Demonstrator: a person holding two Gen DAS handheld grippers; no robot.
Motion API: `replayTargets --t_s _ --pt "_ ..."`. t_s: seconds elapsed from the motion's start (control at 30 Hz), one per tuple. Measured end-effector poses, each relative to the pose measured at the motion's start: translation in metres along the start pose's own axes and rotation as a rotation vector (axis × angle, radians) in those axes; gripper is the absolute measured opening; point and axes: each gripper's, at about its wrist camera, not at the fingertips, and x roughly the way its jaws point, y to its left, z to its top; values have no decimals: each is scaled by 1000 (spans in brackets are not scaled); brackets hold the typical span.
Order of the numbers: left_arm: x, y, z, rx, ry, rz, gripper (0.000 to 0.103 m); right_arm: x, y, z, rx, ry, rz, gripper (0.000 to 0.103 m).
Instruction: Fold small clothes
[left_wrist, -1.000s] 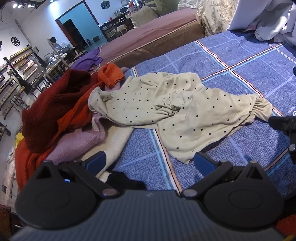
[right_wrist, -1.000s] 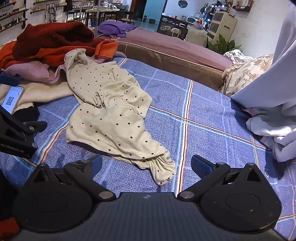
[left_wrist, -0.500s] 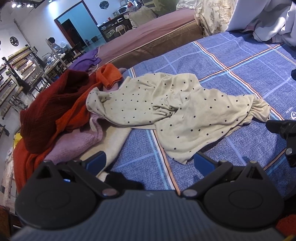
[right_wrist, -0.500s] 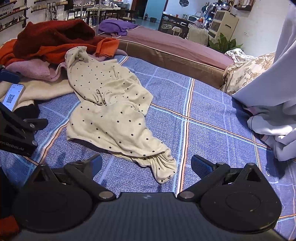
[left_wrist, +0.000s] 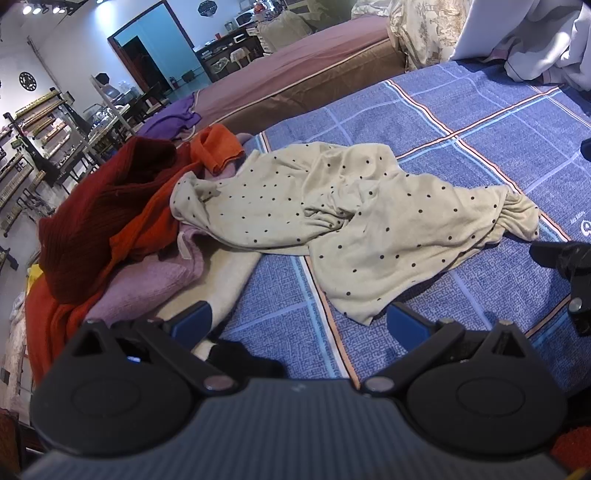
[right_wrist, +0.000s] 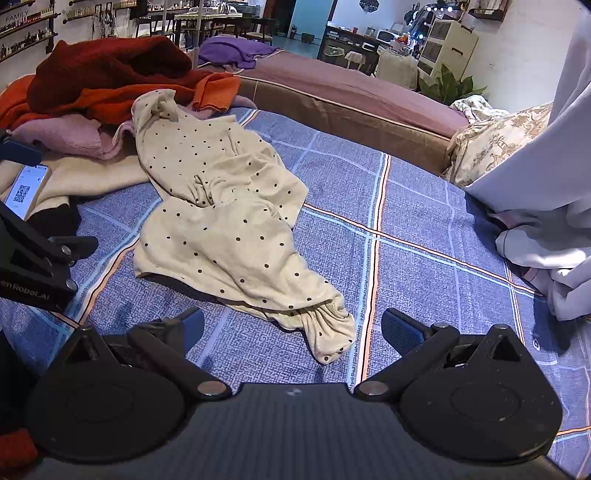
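A cream garment with black dots (left_wrist: 354, 221) lies crumpled on the blue plaid bedsheet (left_wrist: 461, 122); it also shows in the right wrist view (right_wrist: 229, 229). Its gathered cuff (right_wrist: 328, 328) lies nearest my right gripper. My left gripper (left_wrist: 299, 325) is open and empty, just short of the garment's near hem. My right gripper (right_wrist: 291, 328) is open and empty, with the cuff between its fingers' line of sight, apart from it. The right gripper's body shows at the left view's right edge (left_wrist: 569, 266).
A pile of clothes sits at the left: dark red knit (left_wrist: 99, 206), orange cloth (left_wrist: 218, 147), pink towel (left_wrist: 144, 284). A phone (right_wrist: 26, 190) lies on a beige cloth. White bedding (right_wrist: 546, 206) is heaped at the right. A brown bed (right_wrist: 351, 99) stands behind.
Both grippers have shifted slightly forward toward the dotted garment. The garment has not moved and both grippers stay open.
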Motion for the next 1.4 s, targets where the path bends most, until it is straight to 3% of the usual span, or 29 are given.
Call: replayTargets --t_s 1.4 --pt "4 -4 -5 5 16 -5 103 4 2 -5 4 17 7 103"
